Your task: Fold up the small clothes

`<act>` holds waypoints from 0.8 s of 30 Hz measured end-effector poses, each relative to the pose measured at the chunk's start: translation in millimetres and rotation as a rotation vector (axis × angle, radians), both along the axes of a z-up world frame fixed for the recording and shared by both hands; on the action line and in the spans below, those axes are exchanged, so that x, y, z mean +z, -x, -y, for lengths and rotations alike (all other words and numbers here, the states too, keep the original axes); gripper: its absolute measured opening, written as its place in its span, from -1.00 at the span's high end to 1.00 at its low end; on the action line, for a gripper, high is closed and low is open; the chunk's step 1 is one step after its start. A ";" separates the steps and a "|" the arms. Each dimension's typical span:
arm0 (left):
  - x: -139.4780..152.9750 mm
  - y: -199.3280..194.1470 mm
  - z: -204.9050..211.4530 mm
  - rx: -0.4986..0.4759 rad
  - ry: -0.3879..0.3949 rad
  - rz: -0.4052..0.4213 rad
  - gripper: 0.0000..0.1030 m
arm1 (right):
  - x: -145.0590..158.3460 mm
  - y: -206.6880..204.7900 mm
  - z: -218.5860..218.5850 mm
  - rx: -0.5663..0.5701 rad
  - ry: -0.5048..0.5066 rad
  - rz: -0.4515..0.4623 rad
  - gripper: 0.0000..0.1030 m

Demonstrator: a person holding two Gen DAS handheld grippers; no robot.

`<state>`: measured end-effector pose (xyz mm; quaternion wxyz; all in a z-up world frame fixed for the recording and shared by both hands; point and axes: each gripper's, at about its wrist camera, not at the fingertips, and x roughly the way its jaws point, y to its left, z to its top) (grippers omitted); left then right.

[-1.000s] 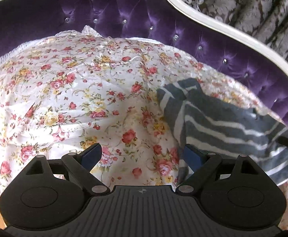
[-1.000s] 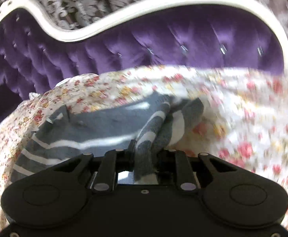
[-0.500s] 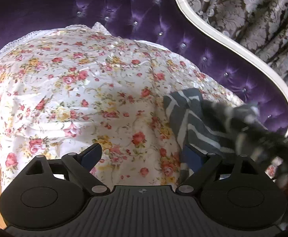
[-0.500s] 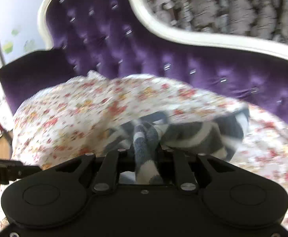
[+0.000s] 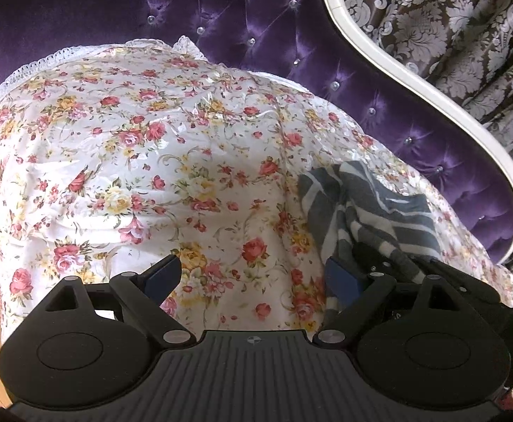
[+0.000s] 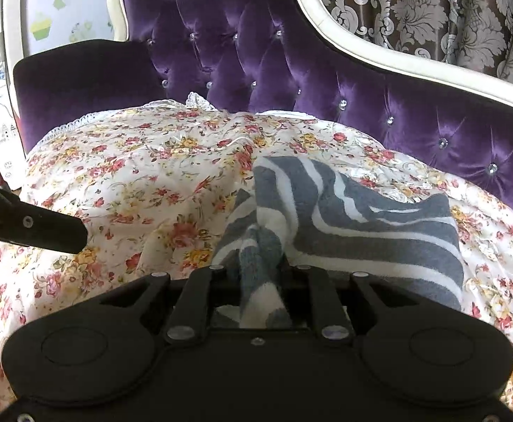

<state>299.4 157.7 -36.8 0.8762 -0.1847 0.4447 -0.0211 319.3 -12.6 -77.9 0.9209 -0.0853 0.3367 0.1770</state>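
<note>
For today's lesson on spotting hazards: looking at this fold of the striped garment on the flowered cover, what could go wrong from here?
1. The right claw pinches a bunched wad of the striped garment, so the fold may come out crumpled rather than flat.
2. The left claw hangs open, pinning nothing; the garment may drag across the flowered cover rather than fold.
3. That loose cover already wrinkles, and could ruck up too.
</note>
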 end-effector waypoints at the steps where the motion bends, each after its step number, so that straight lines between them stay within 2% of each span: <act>1: -0.5 -0.3 0.3 0.000 0.000 0.000 -0.73 | 0.8 0.5 -0.9 0.003 0.002 0.006 0.52; 7: -2.4 -1.5 -0.1 0.003 -0.002 -0.001 -0.73 | 10.5 1.6 -2.7 -0.034 -0.055 0.051 0.51; 8: -2.9 -1.8 -0.2 0.003 -0.003 -0.002 -0.73 | 9.9 0.2 -4.0 -0.036 -0.054 0.049 0.37; 9: -3.4 -2.1 -1.0 0.003 -0.002 -0.003 -0.73 | 7.3 -2.7 -5.6 -0.030 -0.057 0.034 0.31; 10: -3.6 -2.2 -1.5 0.005 -0.001 -0.003 -0.73 | 3.8 -5.5 -6.4 -0.016 -0.071 0.007 0.14; 11: -3.8 -2.3 -2.3 0.006 -0.001 -0.003 -0.73 | 0.9 -6.3 -6.2 0.009 -0.112 -0.016 -0.06; 13: -3.3 -2.1 -4.8 0.010 0.003 0.003 -0.73 | 0.2 -2.4 -3.9 0.063 -0.204 -0.039 -0.21; 18: 1.5 -0.3 -14.1 0.038 0.024 0.031 -0.73 | 15.3 9.0 13.8 0.128 -0.372 -0.052 -0.19; 21: 2.0 -0.6 -16.8 0.045 0.038 0.035 -0.73 | 30.1 14.3 37.8 0.090 -0.418 -0.015 -0.19; 24: 2.1 -1.0 -14.2 0.038 0.040 0.039 -0.73 | 42.0 15.7 64.9 0.023 -0.416 0.015 -0.19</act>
